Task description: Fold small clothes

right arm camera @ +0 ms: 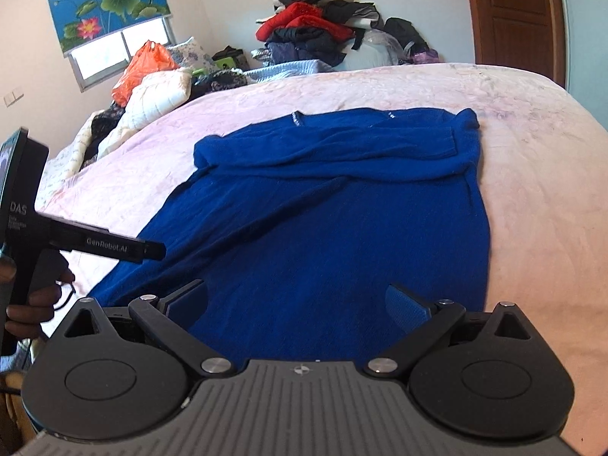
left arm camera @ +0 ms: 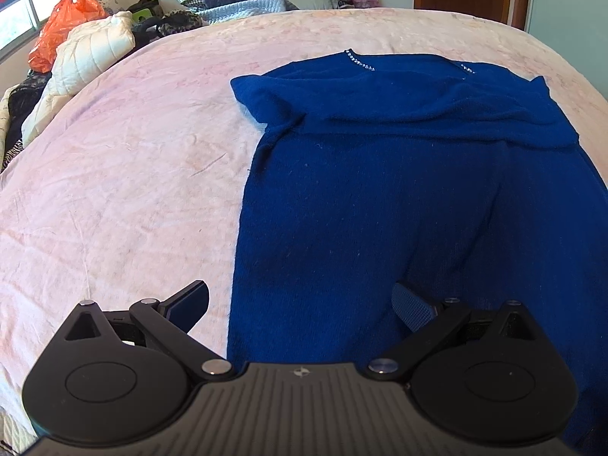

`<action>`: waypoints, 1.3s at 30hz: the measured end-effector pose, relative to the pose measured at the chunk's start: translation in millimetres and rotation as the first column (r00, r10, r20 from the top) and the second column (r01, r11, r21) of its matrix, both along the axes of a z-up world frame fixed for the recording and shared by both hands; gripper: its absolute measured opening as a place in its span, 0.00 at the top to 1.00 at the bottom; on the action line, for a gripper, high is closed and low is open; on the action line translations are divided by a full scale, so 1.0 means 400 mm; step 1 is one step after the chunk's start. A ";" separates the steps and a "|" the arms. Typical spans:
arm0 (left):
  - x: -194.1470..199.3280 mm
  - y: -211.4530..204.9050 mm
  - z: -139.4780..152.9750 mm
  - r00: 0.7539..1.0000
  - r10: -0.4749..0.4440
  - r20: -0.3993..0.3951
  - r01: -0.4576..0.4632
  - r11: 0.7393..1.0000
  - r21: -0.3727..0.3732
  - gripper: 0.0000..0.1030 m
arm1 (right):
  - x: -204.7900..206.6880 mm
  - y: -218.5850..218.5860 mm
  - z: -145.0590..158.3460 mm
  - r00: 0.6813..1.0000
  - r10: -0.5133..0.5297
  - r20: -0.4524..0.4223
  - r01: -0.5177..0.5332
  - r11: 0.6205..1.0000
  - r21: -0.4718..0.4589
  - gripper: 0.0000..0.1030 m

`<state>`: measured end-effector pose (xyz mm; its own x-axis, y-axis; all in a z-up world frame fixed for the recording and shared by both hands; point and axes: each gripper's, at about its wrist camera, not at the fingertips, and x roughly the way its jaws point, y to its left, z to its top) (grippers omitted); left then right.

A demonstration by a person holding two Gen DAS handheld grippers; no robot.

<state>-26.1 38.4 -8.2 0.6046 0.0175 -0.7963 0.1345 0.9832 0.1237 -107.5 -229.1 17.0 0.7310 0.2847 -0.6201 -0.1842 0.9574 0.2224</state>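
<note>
Item 1, blue sweater [right arm camera: 334,228]: I have it spread flat on the pink bedspread [left arm camera: 125,159], collar at the far end and hem nearest me, with both sleeves crossed over the chest as a band [right arm camera: 330,155], so I judge the sleeve fold done and the lengthwise fold next. Item 2, left gripper [left arm camera: 300,304]: I hold it low over the sweater's left hem edge, jaws apart and gripping nothing, one finger above bare bedspread and the other above the knit, which I read as straddling the edge ready to pinch it. Item 3, right gripper [right arm camera: 296,302]: likewise spread wide with nothing in it, hovering over the hem further right; the 2 are set side by side so the hem can be lifted evenly. Item 4, clothes heap [right arm camera: 319,34] at the far end, with an orange bag [right arm camera: 146,64] and quilted white item [left arm camera: 91,53] at the left (all well apart from the sweater, leaving room around it).
</note>
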 end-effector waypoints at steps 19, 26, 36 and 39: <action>-0.050 0.029 -0.014 0.999 -0.037 0.004 0.037 0.999 0.036 0.00 | -0.050 -0.040 -0.016 0.999 -0.035 -0.029 0.035 0.999 -0.006 0.02; -0.059 0.037 -0.020 0.999 -0.040 -0.008 0.040 0.999 0.030 0.00 | -0.043 -0.039 -0.013 0.992 -0.110 -0.058 0.108 0.993 -0.044 0.01; -0.065 0.046 -0.020 0.998 -0.064 -0.016 0.064 0.998 0.000 0.00 | -0.034 -0.030 -0.020 0.989 -0.107 -0.102 0.103 0.994 -0.044 0.01; -0.073 0.083 -0.016 0.995 -0.094 -0.026 0.092 0.993 -0.070 0.00 | -0.050 -0.045 -0.020 0.994 -0.065 -0.093 0.063 0.998 -0.023 0.01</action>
<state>-55.1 71.8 -14.7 0.5771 -0.0933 -0.8113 0.2286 0.9722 0.0508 -127.6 -247.0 8.9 0.6855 0.2262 -0.6920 -0.1020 0.9710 0.2163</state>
